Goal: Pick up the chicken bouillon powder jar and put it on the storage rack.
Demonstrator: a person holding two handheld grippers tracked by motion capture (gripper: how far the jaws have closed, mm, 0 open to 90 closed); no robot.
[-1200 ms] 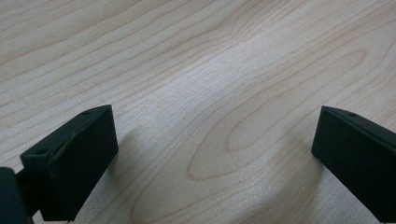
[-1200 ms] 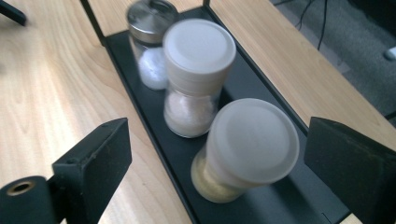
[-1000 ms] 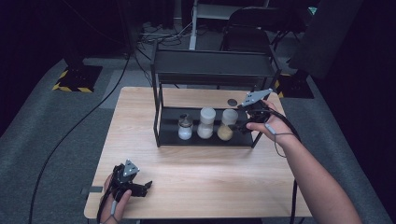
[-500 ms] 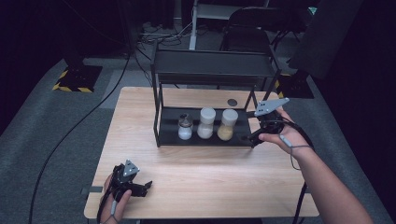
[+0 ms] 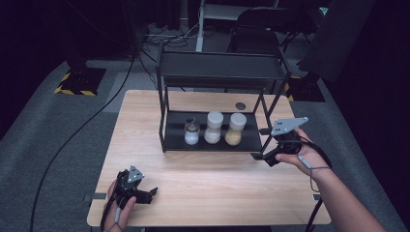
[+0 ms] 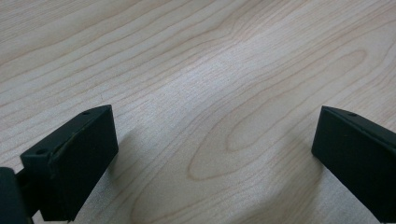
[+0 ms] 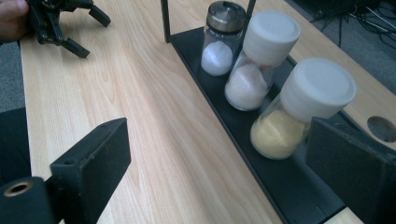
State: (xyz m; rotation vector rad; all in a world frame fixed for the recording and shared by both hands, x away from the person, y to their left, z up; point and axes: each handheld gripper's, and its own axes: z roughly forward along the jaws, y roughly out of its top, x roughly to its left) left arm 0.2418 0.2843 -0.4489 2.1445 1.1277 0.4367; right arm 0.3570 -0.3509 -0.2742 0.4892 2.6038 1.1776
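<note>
High view: I have drawn the right gripper [image 5: 257,155] back from the jars; its fingers are wide apart and empty beside the yellow-filled jar [image 5: 235,129].

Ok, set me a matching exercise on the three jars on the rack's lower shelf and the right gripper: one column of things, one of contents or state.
Things:
1. metal-lidded jar
2. middle white-capped jar
3. white-capped jar nearest the right gripper
4. right gripper

Contents or state:
A. yellow grains
B. open, nothing between the jaws
C. white powder, steel-coloured top
D. pale pinkish-white grains

Pairs: 1-C, 2-D, 3-A, 4-B
</note>
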